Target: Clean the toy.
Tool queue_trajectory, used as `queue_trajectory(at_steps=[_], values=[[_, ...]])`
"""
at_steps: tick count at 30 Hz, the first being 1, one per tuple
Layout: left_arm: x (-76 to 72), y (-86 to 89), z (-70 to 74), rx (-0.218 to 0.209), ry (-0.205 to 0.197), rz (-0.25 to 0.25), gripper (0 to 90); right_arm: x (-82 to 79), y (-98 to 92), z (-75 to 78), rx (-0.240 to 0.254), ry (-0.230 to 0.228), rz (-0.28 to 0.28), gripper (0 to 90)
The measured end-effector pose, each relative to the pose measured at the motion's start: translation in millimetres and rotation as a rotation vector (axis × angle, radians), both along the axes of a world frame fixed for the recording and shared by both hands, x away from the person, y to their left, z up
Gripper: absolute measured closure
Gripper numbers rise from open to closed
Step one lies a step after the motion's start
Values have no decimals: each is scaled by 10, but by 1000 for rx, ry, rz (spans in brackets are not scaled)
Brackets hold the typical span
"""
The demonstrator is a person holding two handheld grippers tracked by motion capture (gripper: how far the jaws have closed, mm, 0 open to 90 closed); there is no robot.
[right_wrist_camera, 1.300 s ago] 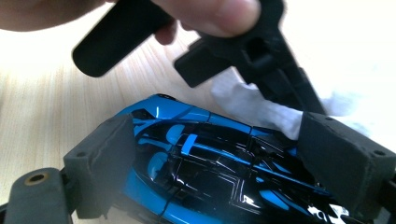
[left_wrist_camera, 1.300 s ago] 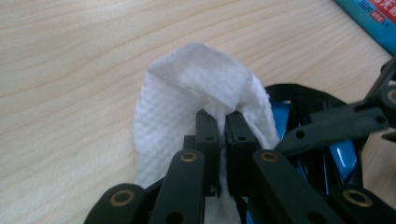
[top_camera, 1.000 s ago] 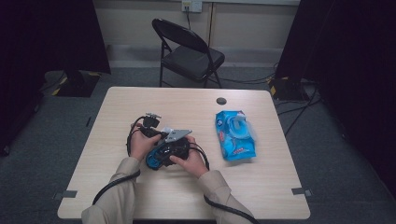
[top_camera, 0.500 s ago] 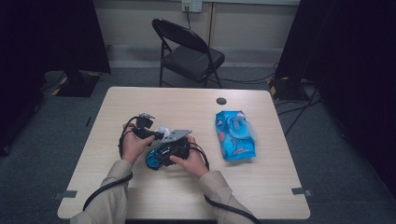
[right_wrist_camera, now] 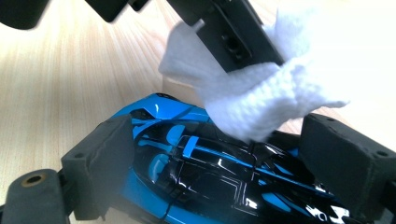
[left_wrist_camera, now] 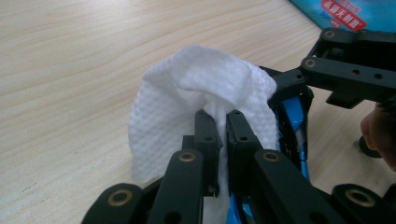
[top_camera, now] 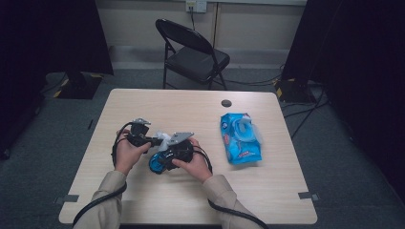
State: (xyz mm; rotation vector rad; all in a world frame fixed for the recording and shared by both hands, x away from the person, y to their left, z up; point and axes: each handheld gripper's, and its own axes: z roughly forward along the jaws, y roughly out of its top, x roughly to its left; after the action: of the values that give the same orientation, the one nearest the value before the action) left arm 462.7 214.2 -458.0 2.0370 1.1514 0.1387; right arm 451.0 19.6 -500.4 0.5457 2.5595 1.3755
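The left gripper [left_wrist_camera: 217, 128] has its jaws clamped tight on a white wipe [left_wrist_camera: 196, 98], the cloth bunched above them and hanging right over the blue and black toy car [right_wrist_camera: 205, 172]. The right gripper [right_wrist_camera: 215, 158] grips that car across its body, one pad on each flank, low over the pale wooden worktop [top_camera: 157, 205]. Off to the right, well apart, lies the blue wipes pack [top_camera: 241, 138].

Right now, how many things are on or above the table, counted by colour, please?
Blue: 2, the toy car and the wipes pack
White: 1, the wipe
Black: 3, the left gripper, the right gripper and the small round disc
Total: 6
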Motion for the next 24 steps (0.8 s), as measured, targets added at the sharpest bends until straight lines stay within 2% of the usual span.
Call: queue_trajectory(at_steps=[6, 7, 11, 13, 19, 24], values=[[-37, 27, 48, 9, -2, -6, 852, -2, -22, 80, -16, 21, 17, 127], [-62, 20, 70, -7, -9, 7, 853, -1, -63, 121, -16, 25, 18, 131], [-126, 8, 159, 3, -23, -15, 852, -20, -158, 210, -13, 22, 35, 134], [-163, -19, 207, 17, -33, -33, 853, -53, -228, 276, -8, 7, 49, 136], [-251, -132, 298, -4, -51, -65, 853, -136, -497, 411, 13, -10, 61, 136], [-320, -265, 336, -20, -61, -95, 853, -185, -686, 453, 26, -5, 56, 136]])
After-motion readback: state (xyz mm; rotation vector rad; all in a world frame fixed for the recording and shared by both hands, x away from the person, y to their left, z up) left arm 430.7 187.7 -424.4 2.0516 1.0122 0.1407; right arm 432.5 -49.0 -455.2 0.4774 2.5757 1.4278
